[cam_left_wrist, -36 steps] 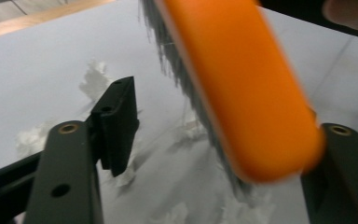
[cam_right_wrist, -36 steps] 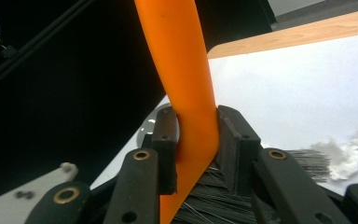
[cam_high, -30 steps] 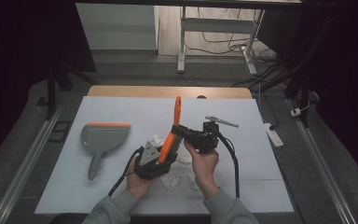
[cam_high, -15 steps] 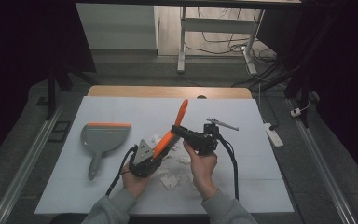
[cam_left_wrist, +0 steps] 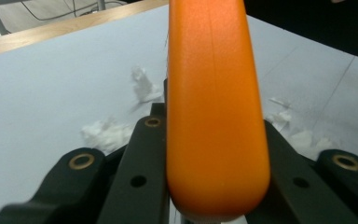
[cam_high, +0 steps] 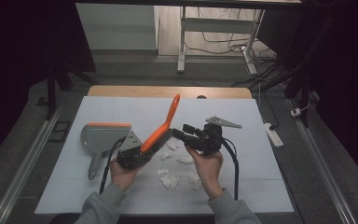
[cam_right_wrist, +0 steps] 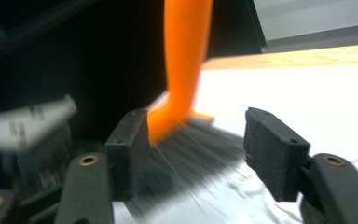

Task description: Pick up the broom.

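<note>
One orange plastic hand brush (cam_high: 161, 127) clamped in left gripper (cam_high: 137, 151), handle slanting up and away over white table (cam_high: 121, 109). Right gripper (cam_high: 186, 133) just opened, jaws empty beside bristles. Grey dustpan (cam_high: 100, 135) lying at left.

Orange brush (cam_high: 161, 126), tilted above paper scraps (cam_high: 168, 179)

I've got a white-topped table (cam_high: 121, 196) here, grey dustpan (cam_high: 103, 135) lying at its left, crumpled paper scraps (cam_high: 170, 179) scattered mid-table.

Orange brush (cam_high: 161, 128), black bristles (cam_right_wrist: 200, 149). Grey dustpan (cam_high: 103, 136), orange edge. White paper scraps (cam_high: 170, 179) on pale blue-white table (cam_high: 261, 186). Black grippers, grey sleeves (cam_high: 102, 207).
</note>
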The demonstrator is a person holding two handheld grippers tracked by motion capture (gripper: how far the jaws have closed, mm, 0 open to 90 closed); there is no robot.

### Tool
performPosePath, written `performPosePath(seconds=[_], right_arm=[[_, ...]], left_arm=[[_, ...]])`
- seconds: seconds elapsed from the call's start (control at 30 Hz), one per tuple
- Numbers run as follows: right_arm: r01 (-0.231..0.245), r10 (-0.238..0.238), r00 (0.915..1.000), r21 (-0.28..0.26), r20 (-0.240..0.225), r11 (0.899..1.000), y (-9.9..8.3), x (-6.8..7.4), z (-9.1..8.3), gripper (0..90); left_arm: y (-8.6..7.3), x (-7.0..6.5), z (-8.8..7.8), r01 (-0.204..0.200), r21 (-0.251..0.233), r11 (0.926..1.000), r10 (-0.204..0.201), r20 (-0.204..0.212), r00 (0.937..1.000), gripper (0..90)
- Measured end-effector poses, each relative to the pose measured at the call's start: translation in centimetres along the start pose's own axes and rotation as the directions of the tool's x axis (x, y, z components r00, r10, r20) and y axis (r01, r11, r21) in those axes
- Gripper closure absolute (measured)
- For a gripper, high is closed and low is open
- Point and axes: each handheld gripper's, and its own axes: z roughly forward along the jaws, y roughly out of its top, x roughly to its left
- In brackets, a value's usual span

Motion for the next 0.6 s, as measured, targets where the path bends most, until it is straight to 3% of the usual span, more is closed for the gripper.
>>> performPosePath(seconds=[0.1, 0.3, 0.47, 0.53, 0.6], right_arm=[[0.056, -0.056, 0.9984, 0.064, 0.009, 0.996, 0.1, -0.6, -0.9, 35.4], [0.097, -0.098, 0.9952, 0.159, -0.005, 0.983, -0.5, -2.4, -2.6, 33.0], [0.158, -0.155, 0.9875, 0.186, -0.028, 0.97, -0.9, -2.8, -3.7, 33.1], [0.172, -0.172, 0.9849, 0.218, -0.017, 0.961, -0.9, -2.7, -3.9, 33.0], [0.18, -0.179, 0.9835, 0.248, -0.028, 0.952, -0.9, -2.4, -4.2, 32.7]], left_arm=[[0.4, 0.8, -0.8, -0.009, 0.041, 0.9991, 0.007, 0.031, 0.9995, 80.5], [0.8, 1.4, -1.9, -0.046, 0.109, 0.993, 0.039, 0.062, 0.9973, 80.5], [1.0, 1.6, -2.2, -0.067, 0.13, 0.9892, 0.056, 0.088, 0.9945, 80.5], [1.0, 1.5, -2.2, -0.079, 0.151, 0.9854, 0.063, 0.104, 0.9925, 80.5], [1.1, 1.3, -2.2, -0.107, 0.191, 0.9758, 0.086, 0.115, 0.9897, 80.5]])
